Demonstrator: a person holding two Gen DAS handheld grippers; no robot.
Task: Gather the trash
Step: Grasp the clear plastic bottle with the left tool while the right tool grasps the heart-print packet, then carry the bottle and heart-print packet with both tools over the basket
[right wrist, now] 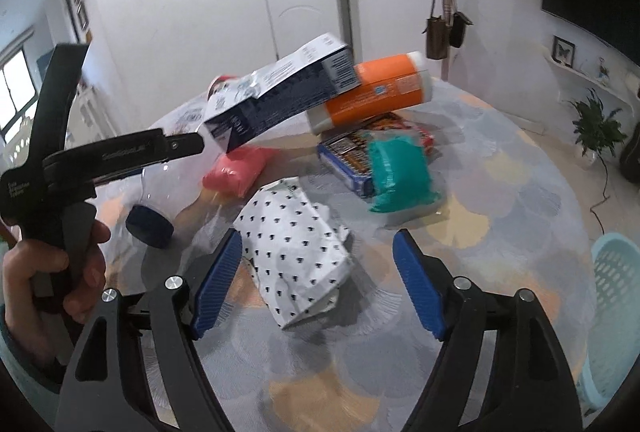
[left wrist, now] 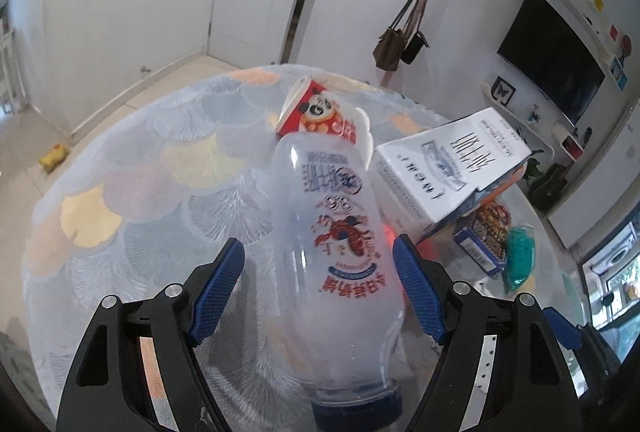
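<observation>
A person stands at a round tabletop (right wrist: 500, 192) littered with trash, a gripper in each hand. The left gripper (left wrist: 320, 296) is spread wide around a clear plastic bottle (left wrist: 340, 252) lying on its side, blue cap nearest; its blue pads stand clear of the bottle's sides. The right gripper (right wrist: 318, 284) is likewise open, poised over a crumpled white wrapper (right wrist: 296, 252) with dark specks, not touching it. Both look to be at the reaching stage; next, each would need to lower and close. A pale blue basket (right wrist: 612, 312) at the right edge is likely the bin, though it is cut off. The piled boxes (right wrist: 280, 92) behind are blurred, their labels unreadable.
</observation>
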